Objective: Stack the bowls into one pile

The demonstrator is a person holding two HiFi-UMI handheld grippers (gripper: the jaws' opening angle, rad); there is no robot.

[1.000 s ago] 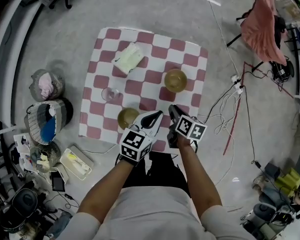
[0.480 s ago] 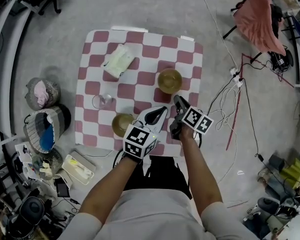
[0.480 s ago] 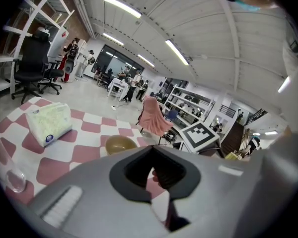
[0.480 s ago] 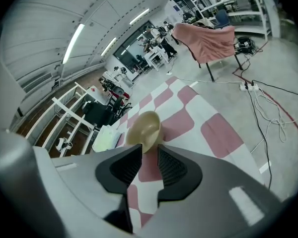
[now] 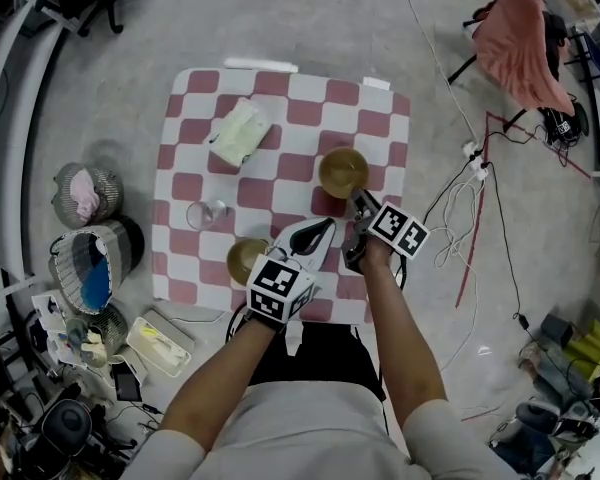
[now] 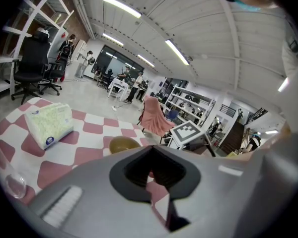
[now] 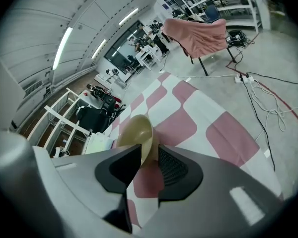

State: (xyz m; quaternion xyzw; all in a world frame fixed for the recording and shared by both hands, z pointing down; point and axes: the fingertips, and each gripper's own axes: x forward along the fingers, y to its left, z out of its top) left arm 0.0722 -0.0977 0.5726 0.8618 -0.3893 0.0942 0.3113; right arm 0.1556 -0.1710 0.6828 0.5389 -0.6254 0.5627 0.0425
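Two olive-gold bowls sit on the red-and-white checkered cloth [image 5: 280,118]. The far bowl [image 5: 343,171] stands upright right of centre. My right gripper [image 5: 356,200] is at its near rim. In the right gripper view one jaw is inside that bowl [image 7: 136,130] and one outside, and the gripper [image 7: 148,167] is closed on the wall. The near bowl [image 5: 247,259] rests by the cloth's front edge, just left of my left gripper [image 5: 325,226]. The left gripper [image 6: 151,175] is shut and empty, pointing towards the far bowl [image 6: 121,144].
A pale tissue pack [image 5: 238,133] lies at the cloth's back left and a clear glass [image 5: 208,213] stands at its left side. Wire baskets [image 5: 92,258] and clutter fill the floor at left. Cables [image 5: 460,218] trail at right, below a pink cloth [image 5: 520,38].
My right gripper has moved forward from the cloth's front part to the far bowl's near rim. The left gripper has stayed beside the near bowl.
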